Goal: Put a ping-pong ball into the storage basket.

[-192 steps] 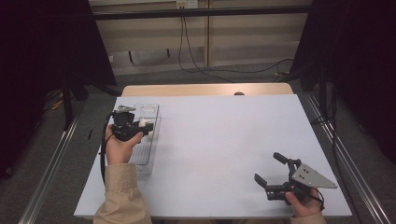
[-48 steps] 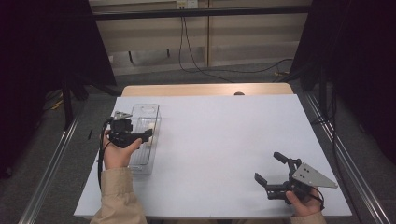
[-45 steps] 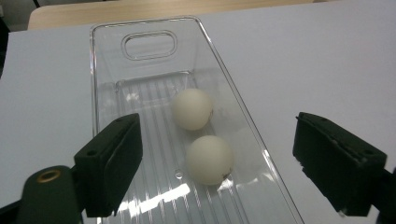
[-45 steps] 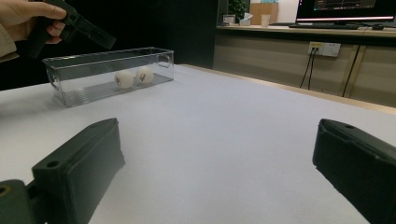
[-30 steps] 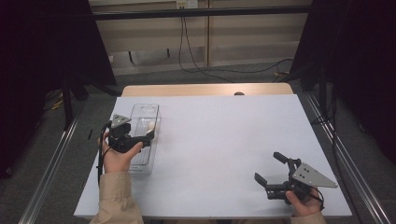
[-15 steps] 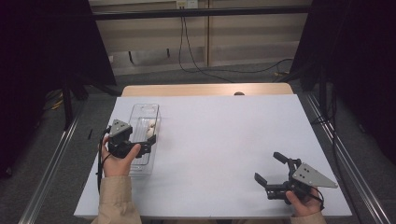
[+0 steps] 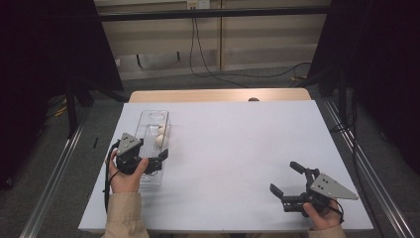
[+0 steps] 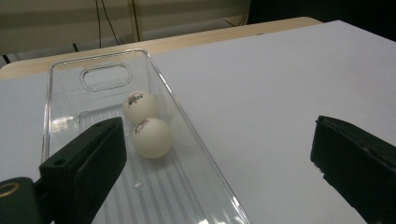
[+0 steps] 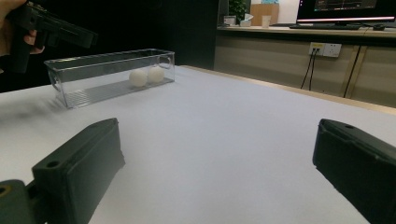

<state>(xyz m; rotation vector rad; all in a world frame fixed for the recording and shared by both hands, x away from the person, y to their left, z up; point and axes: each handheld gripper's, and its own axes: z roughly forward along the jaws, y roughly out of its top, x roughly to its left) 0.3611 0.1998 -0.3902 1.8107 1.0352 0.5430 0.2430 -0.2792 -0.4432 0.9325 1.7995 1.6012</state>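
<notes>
A clear plastic bin (image 7: pixel 150 115) lies lengthwise on the left of the white table. Two white ping-pong balls (image 7: pixel 160 135) sit touching each other in its far half, with print on them (image 8: pixel 151 137). My left gripper (image 7: pixel 161 161) hovers open over the bin's near end, its jaws wide apart and holding nothing (image 8: pixel 219 154). The right gripper (image 7: pixel 284 177) rests open near the front right of the table, with nothing between its jaws (image 9: pixel 219 163). From there, the bin (image 9: pixel 84 79) and the balls (image 9: pixel 138 77) show across the table.
A wooden strip (image 7: pixel 218 94) borders the table's far edge. Cables (image 7: pixel 208 59) hang on the wall behind. White tabletop (image 7: pixel 237 144) spreads between the bin and the right gripper. Metal rails (image 7: pixel 54 173) run along both sides. The left gripper (image 9: pixel 51 28) is seen above the bin's near end.
The left gripper has drawn back along the bin toward the person, uncovering the two balls. The right gripper has stayed put.
</notes>
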